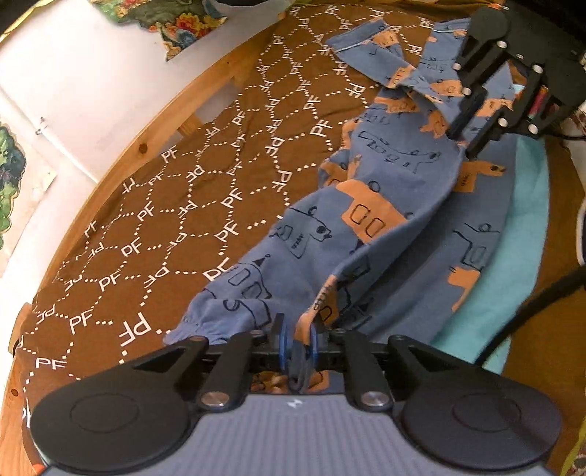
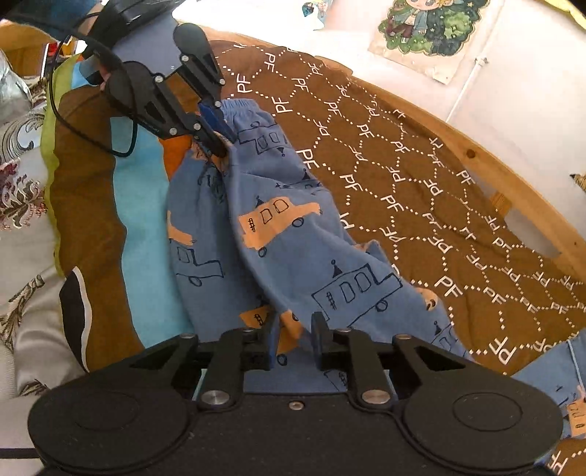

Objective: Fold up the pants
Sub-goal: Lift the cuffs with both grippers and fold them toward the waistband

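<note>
Blue cotton pants (image 1: pixel 370 234), soft and rumpled, printed with orange and outlined cars and buses, are lying in one long twisted band on a brown bedspread (image 1: pixel 205 190) quilted with dotted white diamonds and the letters PF. One pair is showing, its two legs bunched together, one elastic cuff gathered near the pale wooden bed frame (image 1: pixel 172 121) side of the bedspread. Just beside the pants, on the side away from the bed frame, a smooth turquoise strip (image 1: pixel 512 234) of fabric is running along the bedspread. Two grippers, both of black plastic with jointed linkages and round discs at the base, are working at opposite ends of the pants. The left gripper (image 1: pixel 296 342) is keeping its two blue-padded fingers (image 1: pixel 280 340) close together with a fold of the pants cloth hanging between them; whether the pads are pressing on it I cannot tell. The right gripper (image 2: pixel 296 338) is standing with its two blocky fingers (image 2: pixel 319 338) slightly spread, cloth of the pants lying between them without being squeezed. Past the bed frame from the pants, a white wall (image 2: pixel 531 73) is carrying one glossy cartoon sticker (image 2: pixel 432 33).
</note>
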`<state>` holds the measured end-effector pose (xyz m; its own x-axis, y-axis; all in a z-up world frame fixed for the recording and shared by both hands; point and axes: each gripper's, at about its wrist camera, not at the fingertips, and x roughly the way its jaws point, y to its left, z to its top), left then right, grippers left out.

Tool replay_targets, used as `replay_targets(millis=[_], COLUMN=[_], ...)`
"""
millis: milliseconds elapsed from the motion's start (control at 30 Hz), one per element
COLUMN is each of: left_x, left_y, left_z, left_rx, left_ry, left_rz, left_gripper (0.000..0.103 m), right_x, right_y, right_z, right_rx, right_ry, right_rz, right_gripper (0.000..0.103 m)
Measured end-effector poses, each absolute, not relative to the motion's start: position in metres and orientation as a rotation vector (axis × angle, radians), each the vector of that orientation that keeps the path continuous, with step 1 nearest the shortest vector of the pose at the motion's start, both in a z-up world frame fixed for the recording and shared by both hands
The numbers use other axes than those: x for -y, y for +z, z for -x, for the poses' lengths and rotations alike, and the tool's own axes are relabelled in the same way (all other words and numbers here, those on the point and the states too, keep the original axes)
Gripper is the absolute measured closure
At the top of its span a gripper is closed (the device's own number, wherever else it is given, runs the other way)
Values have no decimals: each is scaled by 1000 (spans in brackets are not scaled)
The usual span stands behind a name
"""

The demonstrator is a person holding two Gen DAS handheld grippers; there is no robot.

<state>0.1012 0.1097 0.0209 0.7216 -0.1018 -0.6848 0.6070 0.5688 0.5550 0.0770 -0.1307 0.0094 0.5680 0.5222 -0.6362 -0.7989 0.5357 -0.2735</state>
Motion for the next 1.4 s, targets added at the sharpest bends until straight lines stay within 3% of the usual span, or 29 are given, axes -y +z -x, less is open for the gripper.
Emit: replay_targets(millis=[67,133,200,367,1067,1167,1233,1267,1300,1400], left_x=[-109,-108,-108,-108,-107,-105,-104,-102,-99,-78], left_y=[18,15,13,14,-1,4,14,19,24,31], left_z=[-93,-92,-91,-88,-84,-84,-83,-82,-81,-89], left_rx=[-652,-672,-688,-708,-798,-815,-840,-843,-828,-805], left_ry=[-460,-468,-477,-508,-537,-518,-513,-517,-521,-552], left_rz=[-896,-908,-912,-913,-912,-868,-757,-692,-621,-441], left_gripper=[87,92,98,100,100,92,77,55,39,31], right_x=[131,130,129,134,136,144,154,159,167,189], right_y=[8,5,5,10,5,12,21,24,27,31], right_z=[-77,-75,-70,-62,-45,-43,-40,-39,-39,-43], right_rx=[-533,-532,-523,-537,-609,-603,-589,-586,-584,-605], right_ry=[843,856,861,886,912,891,860,839,808,688], right_rz=[592,607,621,630,620,579,541,526,511,479], right_gripper=[83,102,103,103,102,91,78,72,61,37])
